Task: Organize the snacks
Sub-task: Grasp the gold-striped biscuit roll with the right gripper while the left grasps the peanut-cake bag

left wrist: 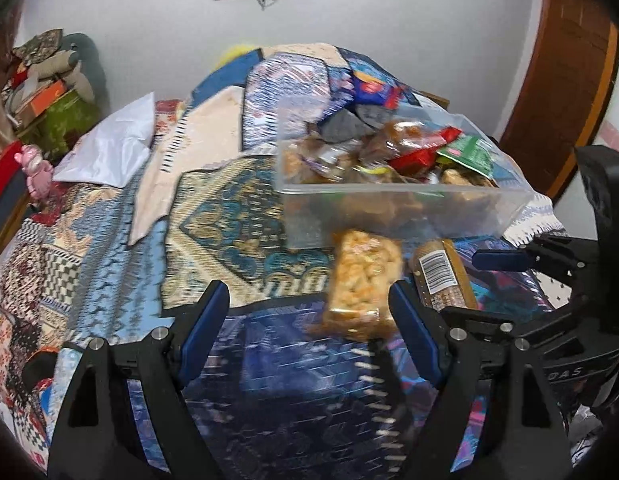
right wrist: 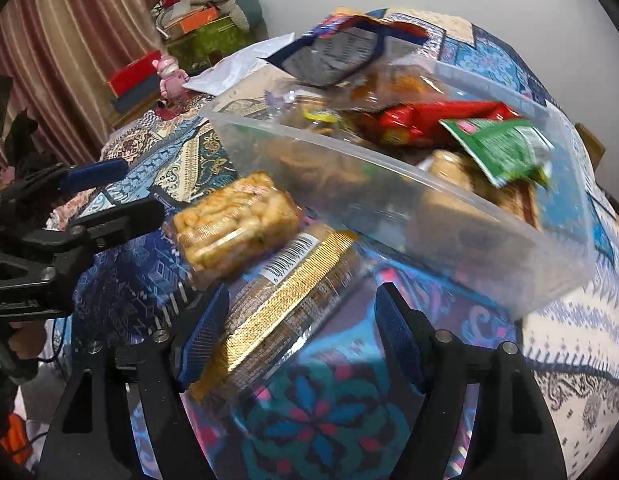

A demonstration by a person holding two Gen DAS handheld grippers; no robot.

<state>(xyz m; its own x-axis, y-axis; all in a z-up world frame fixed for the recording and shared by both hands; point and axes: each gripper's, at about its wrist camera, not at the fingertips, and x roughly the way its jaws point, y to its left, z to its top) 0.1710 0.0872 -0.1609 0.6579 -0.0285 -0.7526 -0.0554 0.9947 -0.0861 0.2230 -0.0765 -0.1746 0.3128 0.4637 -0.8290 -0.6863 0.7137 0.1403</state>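
Lying on the bed's blanket [left wrist: 109, 220] at the 6 o'clock side of the clear bin [left wrist: 397, 208], the puffed-snack pack [left wrist: 363, 280] looks light and crushable; take it across its short sides. Beside it, the gold-labelled pack [right wrist: 285, 300] looks stiffer and slick. Left tool [left wrist: 309, 336] gapes empty; right tool [right wrist: 301, 348] straddles gold pack, not clamped. Only the right view shows that straddle.
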